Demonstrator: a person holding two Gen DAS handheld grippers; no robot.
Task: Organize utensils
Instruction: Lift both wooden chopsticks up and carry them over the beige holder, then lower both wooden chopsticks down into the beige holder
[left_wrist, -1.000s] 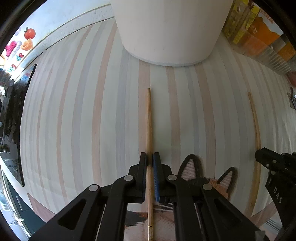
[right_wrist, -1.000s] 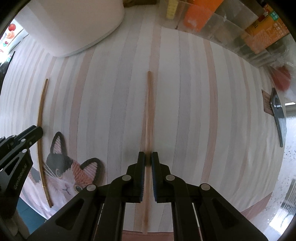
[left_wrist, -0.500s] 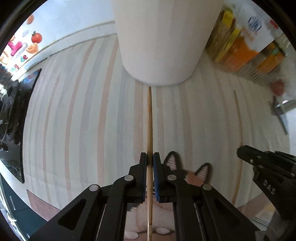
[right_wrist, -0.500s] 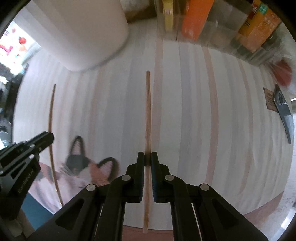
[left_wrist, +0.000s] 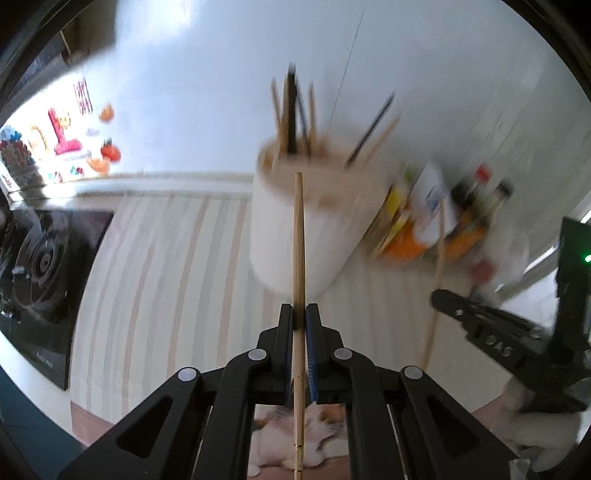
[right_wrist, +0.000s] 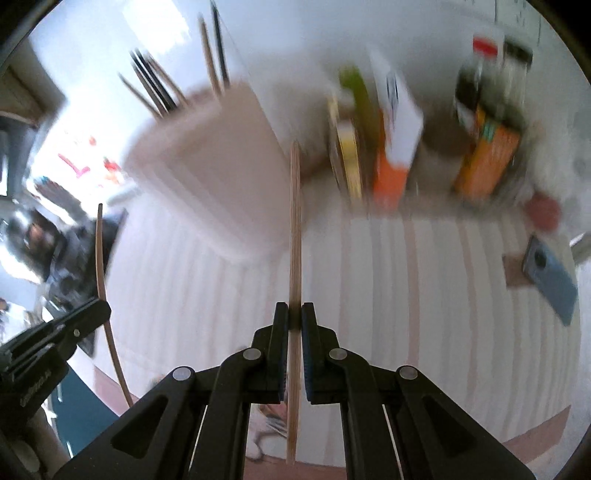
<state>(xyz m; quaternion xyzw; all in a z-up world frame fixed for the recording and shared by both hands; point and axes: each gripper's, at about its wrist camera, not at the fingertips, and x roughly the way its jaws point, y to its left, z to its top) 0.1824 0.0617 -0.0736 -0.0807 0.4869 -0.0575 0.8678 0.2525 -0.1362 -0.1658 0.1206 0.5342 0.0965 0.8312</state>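
Note:
My left gripper (left_wrist: 299, 317) is shut on a light wooden chopstick (left_wrist: 298, 258), held up in the air with its tip toward the white utensil holder (left_wrist: 306, 236). The holder stands on the striped mat and has several chopsticks (left_wrist: 291, 114) upright in it. My right gripper (right_wrist: 294, 315) is shut on a second wooden chopstick (right_wrist: 294, 229), also lifted, right of the holder (right_wrist: 207, 177). Each gripper shows in the other's view, the right one (left_wrist: 491, 332) and the left one (right_wrist: 55, 339), each with its chopstick.
A striped mat (left_wrist: 166, 277) covers the counter. Blurred bottles and boxes (right_wrist: 406, 140) stand along the back wall right of the holder. A blue phone (right_wrist: 550, 280) lies at the right. A black stove (left_wrist: 40, 266) is at the left.
Both grippers have lifted their chopsticks off the mat and tilted upward. The holder's open top and the wall now show where only the mat and holder base showed before.

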